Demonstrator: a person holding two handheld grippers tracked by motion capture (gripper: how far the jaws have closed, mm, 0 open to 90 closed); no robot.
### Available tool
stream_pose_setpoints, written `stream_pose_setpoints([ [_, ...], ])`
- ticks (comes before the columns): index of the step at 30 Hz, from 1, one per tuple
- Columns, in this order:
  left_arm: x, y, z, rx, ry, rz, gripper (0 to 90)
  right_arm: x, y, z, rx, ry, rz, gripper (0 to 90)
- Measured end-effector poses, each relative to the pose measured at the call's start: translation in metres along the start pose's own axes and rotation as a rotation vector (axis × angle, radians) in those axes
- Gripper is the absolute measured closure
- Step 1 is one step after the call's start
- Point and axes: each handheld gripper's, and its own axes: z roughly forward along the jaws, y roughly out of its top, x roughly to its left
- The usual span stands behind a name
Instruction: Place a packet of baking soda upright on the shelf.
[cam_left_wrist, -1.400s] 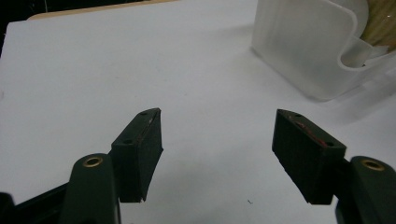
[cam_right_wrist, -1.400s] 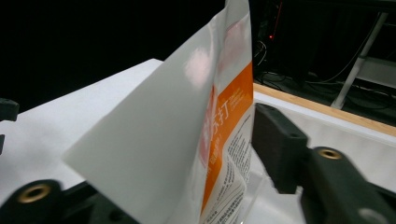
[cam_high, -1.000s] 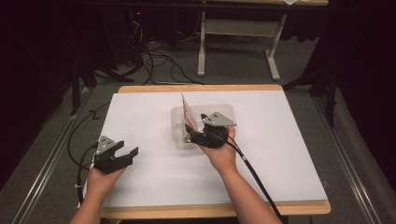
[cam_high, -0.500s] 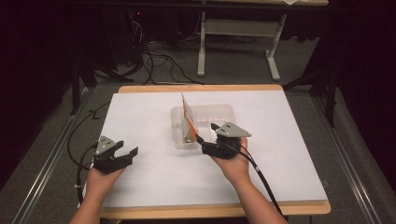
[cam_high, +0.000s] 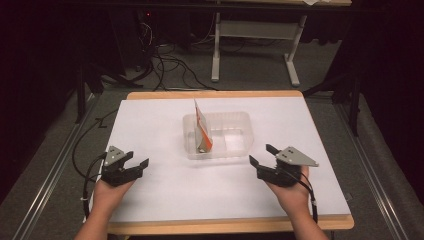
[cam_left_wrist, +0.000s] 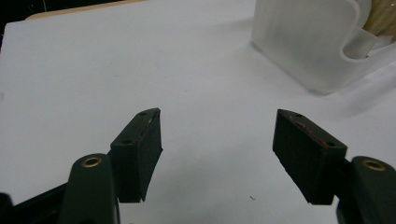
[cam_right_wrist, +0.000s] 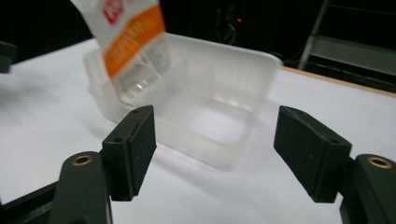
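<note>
A: Two grippers, both empty. The left gripper (cam_high: 134, 165) rests on the white counter (cam_high: 160, 125) well to the near-left of the clear plastic tub (cam_high: 240, 120), its fingers (cam_left_wrist: 140, 149) spread wide with only bare sheet between them.

B: And the right gripper (cam_high: 262, 157)?

A: Just off the tub's near-right corner, fingers (cam_right_wrist: 133, 144) equally wide apart, gripping nothing. In the right gripper view the tub sits straight ahead.

B: Where is the packet?

A: The orange-and-white packet (cam_high: 202, 127) stands on edge inside the tub, leaning against its left wall, top poking above the rim.

B: So which step?

A: I'd judge the placing done, hands parked apart. If anything follows, it calls for a fresh item, or a reach over the rim to lay the packet flat.
</note>
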Motion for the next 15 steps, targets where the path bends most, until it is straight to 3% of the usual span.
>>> stream_pose_setpoints([
  [4, -0.001, 0.000, 0.001, 0.007, 0.002, 0.006, 33.0, -0.028, -0.024, -0.024, 0.046, -0.068, 0.025, 29.7],
  [10, -0.006, -0.001, 0.001, 0.015, -0.007, 0.019, 32.8, -0.066, -0.067, -0.051, 0.164, -0.153, 0.079, 29.7],
  [15, -0.010, -0.001, 0.001, 0.025, -0.007, 0.030, 32.6, -0.086, -0.068, -0.058, 0.146, -0.212, 0.149, 28.9],
])
